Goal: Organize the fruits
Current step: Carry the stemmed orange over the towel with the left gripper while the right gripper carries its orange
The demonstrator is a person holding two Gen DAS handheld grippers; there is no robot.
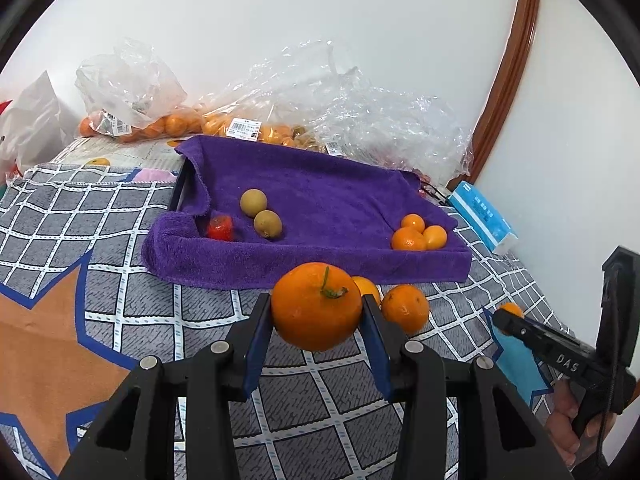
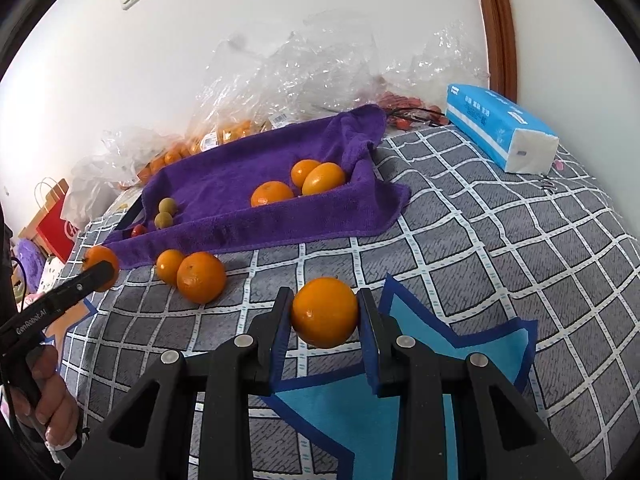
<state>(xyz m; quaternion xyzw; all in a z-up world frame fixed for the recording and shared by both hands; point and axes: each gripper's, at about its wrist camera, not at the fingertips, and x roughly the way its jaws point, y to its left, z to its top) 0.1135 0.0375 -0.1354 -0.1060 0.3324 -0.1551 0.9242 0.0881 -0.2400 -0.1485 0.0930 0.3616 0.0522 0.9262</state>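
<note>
My left gripper (image 1: 316, 312) is shut on a large orange with a green stem (image 1: 312, 316), held just above the checked cloth in front of the purple-towel tray (image 1: 320, 272). My right gripper (image 2: 325, 314) is shut on a smaller orange (image 2: 324, 312). In the tray lie three small oranges (image 1: 418, 233) at the right, two brown-green fruits (image 1: 260, 212) and a red fruit (image 1: 220, 228) at the left. Two loose oranges (image 2: 192, 274) lie on the cloth before the tray. In the right wrist view the left gripper (image 2: 98, 270) shows at the left with its orange.
Clear plastic bags of oranges (image 1: 160, 120) and other fruit line the wall behind the tray. A blue tissue pack (image 2: 500, 128) lies at the right. A red paper bag (image 2: 56, 224) stands beyond the left edge. The checked cloth (image 2: 480, 260) covers the surface.
</note>
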